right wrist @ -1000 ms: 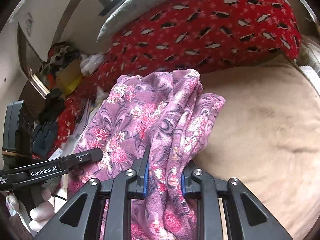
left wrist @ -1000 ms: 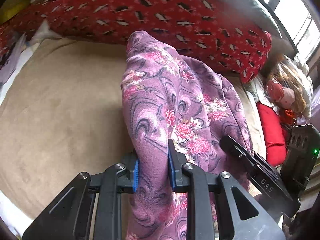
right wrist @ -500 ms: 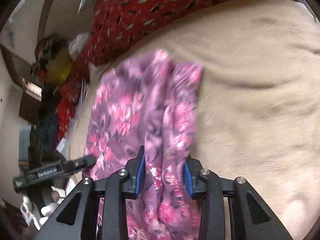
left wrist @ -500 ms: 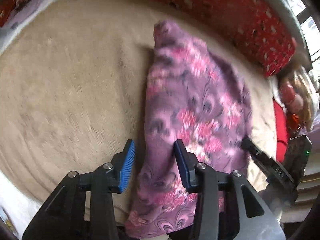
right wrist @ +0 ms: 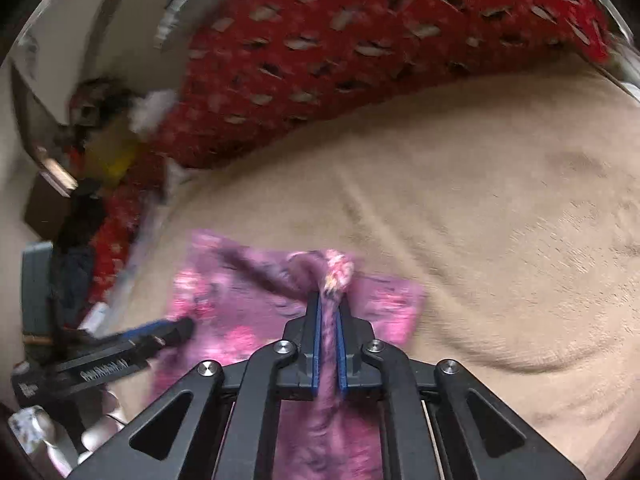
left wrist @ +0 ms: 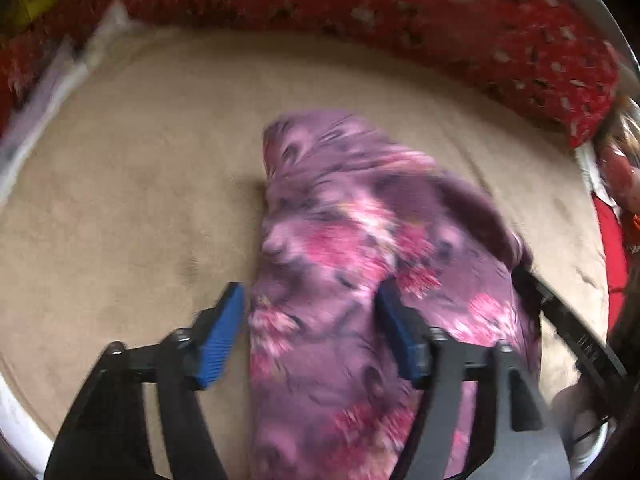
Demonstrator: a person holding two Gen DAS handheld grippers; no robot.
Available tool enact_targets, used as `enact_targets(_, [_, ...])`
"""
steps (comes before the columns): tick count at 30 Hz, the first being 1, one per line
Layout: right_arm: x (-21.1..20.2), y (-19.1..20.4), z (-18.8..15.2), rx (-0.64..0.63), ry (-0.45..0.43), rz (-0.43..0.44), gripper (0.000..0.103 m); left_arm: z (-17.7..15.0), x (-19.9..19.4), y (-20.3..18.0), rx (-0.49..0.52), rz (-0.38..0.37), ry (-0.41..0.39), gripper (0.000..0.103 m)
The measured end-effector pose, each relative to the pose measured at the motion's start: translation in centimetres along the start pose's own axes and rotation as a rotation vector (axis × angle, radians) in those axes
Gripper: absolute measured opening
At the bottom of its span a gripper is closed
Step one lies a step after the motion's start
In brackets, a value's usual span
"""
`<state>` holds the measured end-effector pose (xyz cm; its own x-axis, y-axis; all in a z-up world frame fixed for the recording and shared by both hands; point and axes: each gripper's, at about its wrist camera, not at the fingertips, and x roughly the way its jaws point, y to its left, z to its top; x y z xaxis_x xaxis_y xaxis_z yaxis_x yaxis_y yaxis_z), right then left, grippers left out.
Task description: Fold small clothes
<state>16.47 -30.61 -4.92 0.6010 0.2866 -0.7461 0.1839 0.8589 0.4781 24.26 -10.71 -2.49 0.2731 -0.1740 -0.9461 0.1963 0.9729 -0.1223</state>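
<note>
Now we hold the purple floral garment [left wrist: 360, 280] over the beige blanket [left wrist: 120, 200] that covers the bed, and both views are smeared with motion blur. Our left gripper [left wrist: 312, 336] has its jaws wide apart: the blue pads [left wrist: 222, 340] stand clear on either side of the cloth, the left one just beside the garment's edge without pressing it, the right one lying against the fabric. From this camera the garment spreads forward and to the right in a long folded heap that seems to rest on the blanket, though the blur leaves us unsure of how many layers it has.

Our right gripper [right wrist: 329, 344] has its jaws drawn together on a bunched ridge of the same garment [right wrist: 240, 312], a small tuft of fabric poking out beyond the fingertips. To either side of that pinch the cloth lies flat on the blanket [right wrist: 480, 220]. The left gripper shows in this view at the lower left, its tip [right wrist: 176, 330] touching the garment's left part.

Behind the blanket runs a long red patterned bolster [right wrist: 360, 40], which also shows in the left view [left wrist: 400, 20]. A red cushion [left wrist: 614, 248] sits at the right edge of the left view.
</note>
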Motion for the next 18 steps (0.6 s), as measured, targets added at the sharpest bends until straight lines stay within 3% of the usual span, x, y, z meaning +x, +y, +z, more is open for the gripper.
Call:
enact_targets(2, [1.4,-1.6,-0.2,0.044,0.041,0.030,0.006,0.7,0.3,1.0,-0.054,-0.049,0.032,0.076])
enact_targets(4, [0.3,-2.2,0.3,0.086,0.026,0.068,0.009,0.9,-0.8,1.8,-0.066,-0.079,0.043,0.075])
enact_targets(5, [-0.4,-2.1,0.5,0.072,0.013,0.047,0.017,0.6,-1.9,2.2,-0.059,-0.082,0.026,0.075])
enact_targets(7, [-2.6,-1.3,0.4,0.016,-0.020,0.007,0.019,-0.3,-4.0,2.5,-0.030,-0.071,-0.021,0.075])
enact_targets(11, [-6.0,1.0,-1.7,-0.137,-0.052,0.116,0.020,-4.0,-5.3,2.3,0.018,-0.022,-0.070,0.075])
enact_targets(13, [-4.6,1.8,-3.3,-0.198,0.001,0.093,0.021,-5.1,-3.7,1.7,0.058,0.027,-0.031,0.077])
enact_targets(15, [-1.4,1.4,-4.9,-0.253,0.115,-0.044,0.027,-5.4,-4.1,1.8,0.056,0.034,-0.025,0.076])
enact_targets(18, [-3.9,1.3,-4.4,-0.172,0.072,-0.024,0.029,-6.6,-7.0,1.6,0.084,0.033,-0.074,0.076])
